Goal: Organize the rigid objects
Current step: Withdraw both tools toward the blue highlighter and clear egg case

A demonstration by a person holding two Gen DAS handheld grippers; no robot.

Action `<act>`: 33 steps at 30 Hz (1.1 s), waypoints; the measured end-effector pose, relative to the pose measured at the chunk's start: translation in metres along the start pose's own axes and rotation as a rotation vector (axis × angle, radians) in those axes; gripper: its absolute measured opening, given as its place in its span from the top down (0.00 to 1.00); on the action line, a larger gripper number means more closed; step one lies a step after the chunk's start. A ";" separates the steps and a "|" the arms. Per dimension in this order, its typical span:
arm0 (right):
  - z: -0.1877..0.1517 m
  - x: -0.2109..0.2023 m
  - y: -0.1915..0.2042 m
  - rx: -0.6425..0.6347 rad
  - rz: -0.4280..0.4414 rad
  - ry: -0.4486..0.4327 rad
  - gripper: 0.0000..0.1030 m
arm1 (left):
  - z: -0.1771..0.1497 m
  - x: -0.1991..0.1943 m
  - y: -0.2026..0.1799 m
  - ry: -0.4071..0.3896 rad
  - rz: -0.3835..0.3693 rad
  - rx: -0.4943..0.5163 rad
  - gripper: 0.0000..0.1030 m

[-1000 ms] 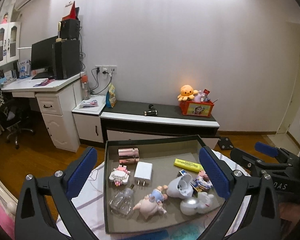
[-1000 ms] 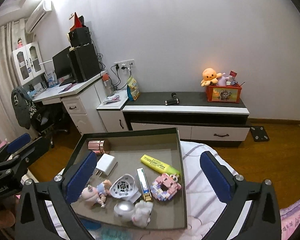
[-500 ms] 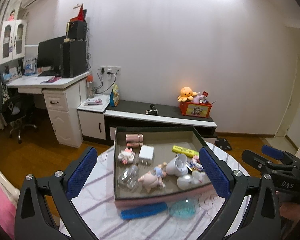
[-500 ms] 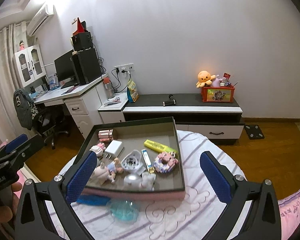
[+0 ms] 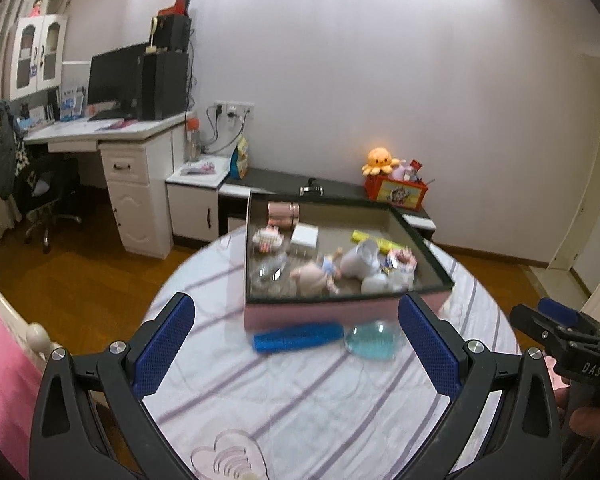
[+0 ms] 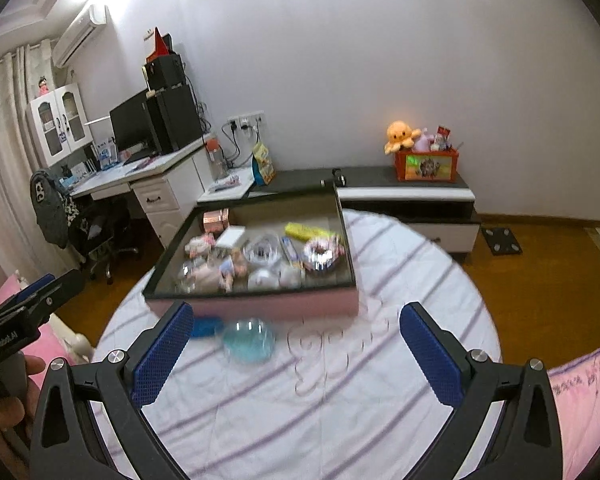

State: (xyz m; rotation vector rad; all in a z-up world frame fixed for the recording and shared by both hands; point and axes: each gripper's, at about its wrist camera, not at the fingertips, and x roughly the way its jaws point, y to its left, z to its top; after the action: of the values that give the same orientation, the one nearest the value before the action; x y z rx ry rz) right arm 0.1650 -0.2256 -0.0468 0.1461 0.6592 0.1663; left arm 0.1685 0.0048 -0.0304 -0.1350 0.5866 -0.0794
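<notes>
The jaws of the left gripper are spread wide and released, with nothing held between the blue-padded fingers; the jaws of the right gripper are likewise spread wide and empty. Both are held above the near part of a round bench covered by a white cloth with purple stripes. Just beyond the jaws, a flat blue ribbed bar and a clear blue dome-shaped piece are seen lying side by side on the cloth, close against the front wall of a shallow rectangular box with pink sides and a dark rim. Inside the box, small rigid things are scattered: a rose-gold metal cylinder at the far left corner, a white square charger plug, a yellow highlighter pen, a small doll figure and a pink block-built ring; the rest is too blurred to name. The other gripper is seen at the edge of each view, beside the bench. Behind the bench, a low dark-topped cabinet carries an orange plush octopus
</notes>
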 end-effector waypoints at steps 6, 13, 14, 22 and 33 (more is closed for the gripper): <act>-0.039 0.010 -0.007 0.026 -0.004 0.083 0.00 | -0.034 0.006 0.006 0.067 0.001 -0.017 0.00; -0.056 0.025 -0.009 0.036 -0.009 0.142 0.00 | -0.060 0.019 0.009 0.141 0.003 -0.024 0.00; -0.055 0.027 -0.007 0.031 -0.006 0.144 0.00 | -0.061 0.020 0.010 0.144 0.004 -0.024 0.00; -0.051 0.060 0.010 -0.005 0.014 0.192 0.00 | -0.060 0.049 0.016 0.189 0.012 -0.035 0.00; -0.046 0.104 0.010 -0.021 0.010 0.258 0.00 | -0.058 0.119 0.026 0.283 0.042 -0.038 0.00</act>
State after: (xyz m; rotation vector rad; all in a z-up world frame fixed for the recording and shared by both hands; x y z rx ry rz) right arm 0.2161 -0.1909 -0.1428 0.1081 0.9139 0.2037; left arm 0.2363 0.0115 -0.1470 -0.1495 0.8738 -0.0468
